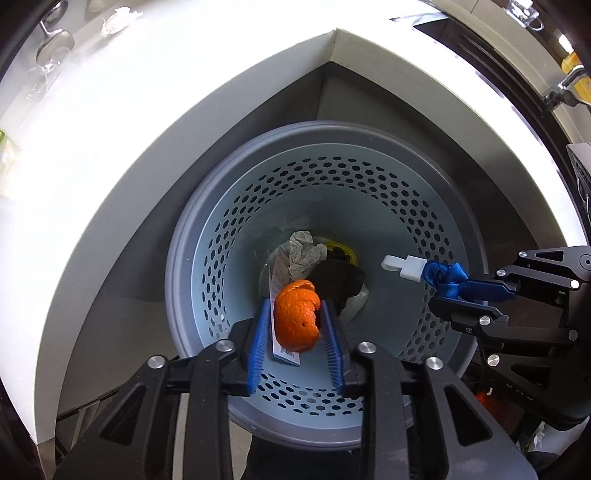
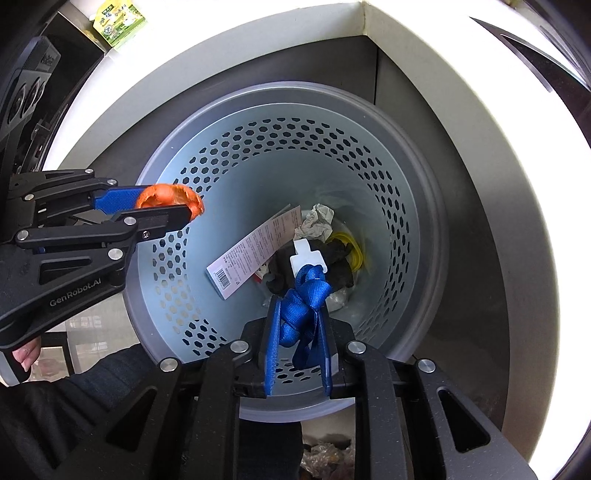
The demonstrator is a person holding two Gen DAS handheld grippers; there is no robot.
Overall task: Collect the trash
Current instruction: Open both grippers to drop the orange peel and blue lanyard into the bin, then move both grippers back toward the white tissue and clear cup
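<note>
Both grippers hang over a grey perforated trash bin point(image 1: 207, 236) point(image 2: 417, 206). My left gripper point(image 1: 297, 321) is shut on an orange peel point(image 1: 297, 317), which also shows from the side in the right wrist view point(image 2: 170, 197). My right gripper point(image 2: 297, 314) is shut on a blue strap point(image 2: 303, 306) with a white plastic clip point(image 2: 306, 256) at its end; strap point(image 1: 448, 278) and clip point(image 1: 404, 267) also show in the left wrist view. At the bin's bottom lie a barcode tag point(image 2: 255, 251), crumpled paper point(image 2: 317, 221), a dark lump point(image 1: 338, 278) and a yellow ring point(image 2: 354, 247).
The bin stands in a corner below a white countertop point(image 1: 110, 155) point(image 2: 535, 184). A metal ladle point(image 1: 55, 40) and glassware lie on the counter at far left. A green box point(image 2: 118, 22) sits at the top left of the right wrist view.
</note>
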